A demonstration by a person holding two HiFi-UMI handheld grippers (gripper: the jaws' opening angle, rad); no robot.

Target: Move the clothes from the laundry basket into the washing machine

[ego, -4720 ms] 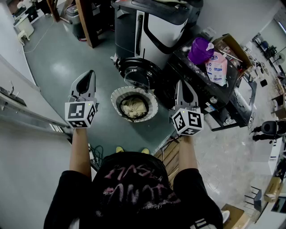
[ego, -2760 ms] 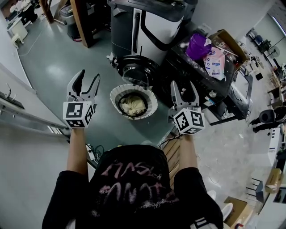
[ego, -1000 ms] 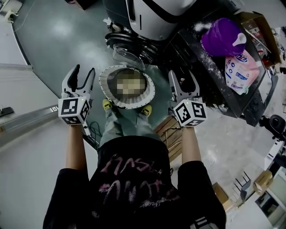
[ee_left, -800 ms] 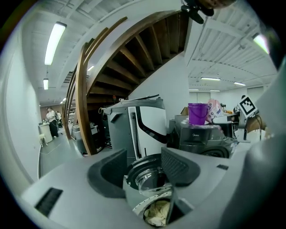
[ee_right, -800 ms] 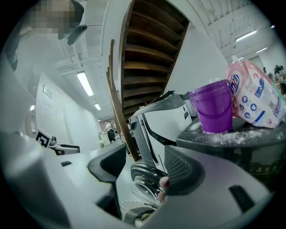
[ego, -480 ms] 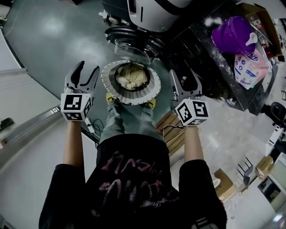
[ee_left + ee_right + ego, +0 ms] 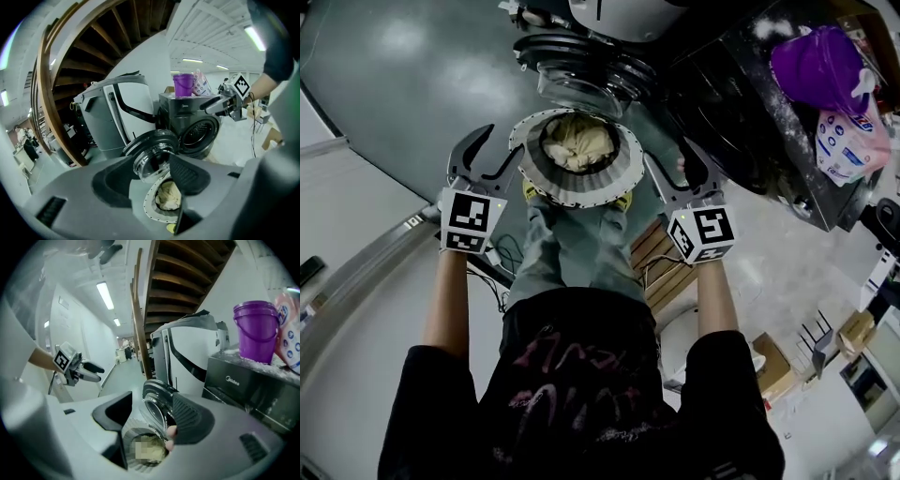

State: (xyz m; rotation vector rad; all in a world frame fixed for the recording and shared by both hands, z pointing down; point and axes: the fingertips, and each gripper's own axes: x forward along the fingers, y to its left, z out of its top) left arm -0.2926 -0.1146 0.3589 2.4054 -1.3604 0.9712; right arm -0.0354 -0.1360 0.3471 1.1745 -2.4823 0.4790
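Observation:
The round white laundry basket (image 7: 581, 183) stands on the floor at the person's feet, with cream clothes (image 7: 578, 141) bunched inside it. My left gripper (image 7: 497, 150) is open just left of the basket's rim, nothing between its fingers. Just right of the rim my right gripper (image 7: 673, 169) is also open and empty. Behind the basket, the black washing machine (image 7: 741, 103) has its round glass door (image 7: 581, 70) swung open. The left gripper view shows the clothes (image 7: 166, 197), the door (image 7: 152, 154), the drum opening (image 7: 199, 136) and the right gripper (image 7: 225, 103). The right gripper view shows the basket (image 7: 140, 465) and the left gripper (image 7: 86, 371).
A purple bucket (image 7: 820, 61) and a pink detergent pouch (image 7: 848, 141) sit on top of the washer. A tall grey-white appliance (image 7: 117, 117) stands left of the washer. A wooden pallet (image 7: 661, 262) and cables (image 7: 502, 258) lie by the person's legs.
Both grippers have come down and closed in on the basket's two sides. The head view has leaned over the basket, which now looks larger. Both pairs of jaws stay apart as before.

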